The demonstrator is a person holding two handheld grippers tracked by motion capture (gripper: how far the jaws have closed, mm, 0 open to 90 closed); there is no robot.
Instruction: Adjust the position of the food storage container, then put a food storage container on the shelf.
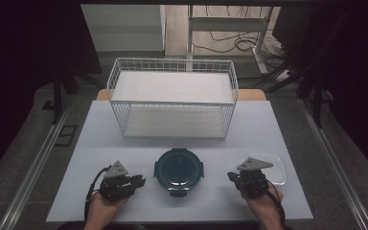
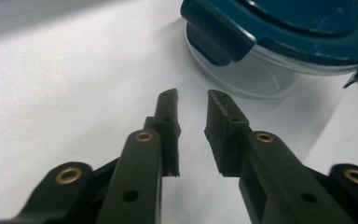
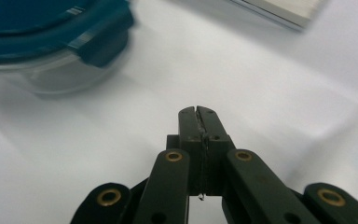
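Sitting at twelve o'clock of slightly parted, empty left gripper (image 2: 192, 100): round clear container (image 2: 261, 77), teal clip lid (image 2: 307, 28); right gripper (image 3: 198, 112) pressed together.

Dim room, cables (image 1: 230, 40) on floor

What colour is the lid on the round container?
Dark teal-blue lid, clearest in the left gripper view.

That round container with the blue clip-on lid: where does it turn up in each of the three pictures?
High view: the round container sits at bottom centre on the white table, between the two grippers.
Left gripper view: upper right, beyond the slightly parted jaws; container at.
Right gripper view: upper left, blurred, beyond the shut jaws; container at.
Shared landmark: a blue lid clip juts from the rim over the clear wall.
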